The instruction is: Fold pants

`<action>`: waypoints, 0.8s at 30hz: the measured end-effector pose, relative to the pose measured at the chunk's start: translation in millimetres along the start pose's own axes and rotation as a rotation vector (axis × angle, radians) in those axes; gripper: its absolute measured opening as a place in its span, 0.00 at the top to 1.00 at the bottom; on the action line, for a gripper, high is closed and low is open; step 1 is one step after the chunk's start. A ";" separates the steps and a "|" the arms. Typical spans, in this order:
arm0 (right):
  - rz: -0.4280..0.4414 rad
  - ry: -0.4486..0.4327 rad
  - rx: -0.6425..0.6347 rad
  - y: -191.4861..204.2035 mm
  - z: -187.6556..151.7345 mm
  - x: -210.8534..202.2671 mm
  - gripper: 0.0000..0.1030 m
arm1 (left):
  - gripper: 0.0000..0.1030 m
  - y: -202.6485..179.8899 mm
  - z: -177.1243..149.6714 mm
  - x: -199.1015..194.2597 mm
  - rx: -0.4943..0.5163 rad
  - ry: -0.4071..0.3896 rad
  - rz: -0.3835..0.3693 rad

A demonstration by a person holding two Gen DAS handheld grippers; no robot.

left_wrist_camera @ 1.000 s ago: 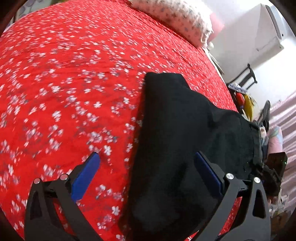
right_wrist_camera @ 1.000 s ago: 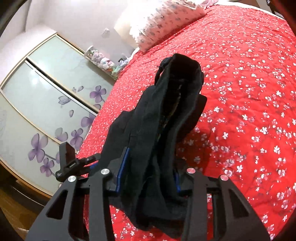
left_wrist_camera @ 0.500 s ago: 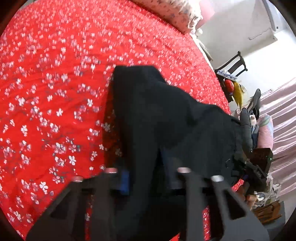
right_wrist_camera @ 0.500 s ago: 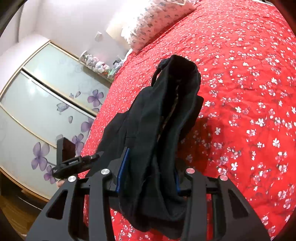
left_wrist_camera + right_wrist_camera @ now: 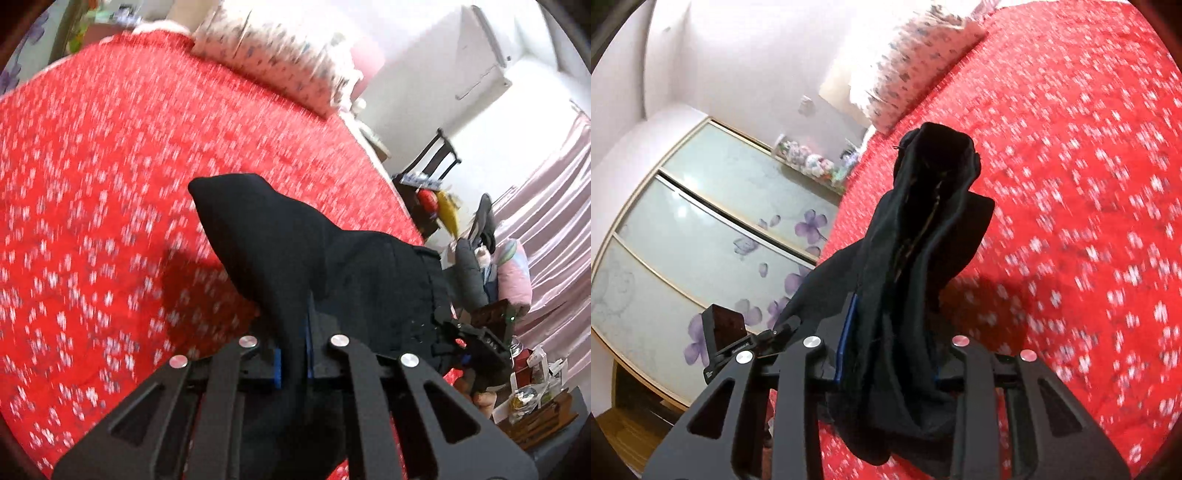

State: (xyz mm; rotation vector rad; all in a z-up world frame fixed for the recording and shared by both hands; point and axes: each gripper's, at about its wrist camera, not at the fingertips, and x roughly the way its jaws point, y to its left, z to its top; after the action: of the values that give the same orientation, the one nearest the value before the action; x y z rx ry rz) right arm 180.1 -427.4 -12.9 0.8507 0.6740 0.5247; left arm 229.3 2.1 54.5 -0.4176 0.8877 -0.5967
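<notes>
A second ago the left tongs (image 5: 293,354) hung apart over the black cotton pants (image 5: 332,266); now they are clamped on a fold of that dark cloth, blue pads pressed close on either side. The right tongs (image 5: 890,347) stay clamped on a thick bunch of the same pants (image 5: 923,240), as before. With both ends gripped, the pants are lifted off the red bedspread with small white flowers (image 5: 110,184); only a shadow lies beneath them, and the far end juts forward in the air. The bedspread is smeared with motion, so both tongs are likely travelling. This looks like the carry of one half over the other; the fold itself is not yet laid down.
</notes>
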 end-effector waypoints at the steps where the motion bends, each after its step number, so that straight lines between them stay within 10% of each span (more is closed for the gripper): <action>1: 0.009 -0.012 -0.008 2.2 4.0 0.7 0.69 | 0.93 -1.2 4.5 -0.2 0.008 -0.010 0.002; 13: -0.198 0.030 0.041 -55.7 5.0 40.0 0.67 | 0.88 50.9 2.1 63.2 -0.070 0.011 0.122; 16: -0.247 0.016 0.040 -49.7 0.6 36.2 0.55 | 0.68 57.9 -1.4 62.7 -0.091 -0.021 0.140; 19: -0.391 -0.027 -0.008 -31.4 -4.6 21.0 0.02 | 0.49 47.1 -8.0 42.6 -0.021 -0.095 0.266; 24: -0.681 -0.180 -0.198 27.4 -33.8 -24.6 0.01 | 0.02 -5.5 -53.8 -39.4 0.282 -0.391 0.505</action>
State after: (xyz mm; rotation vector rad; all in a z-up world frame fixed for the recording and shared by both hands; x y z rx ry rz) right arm 134.9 -411.3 1.3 0.4317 0.6844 -0.0999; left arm 164.5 18.0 50.4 -0.0402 0.4930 -0.1573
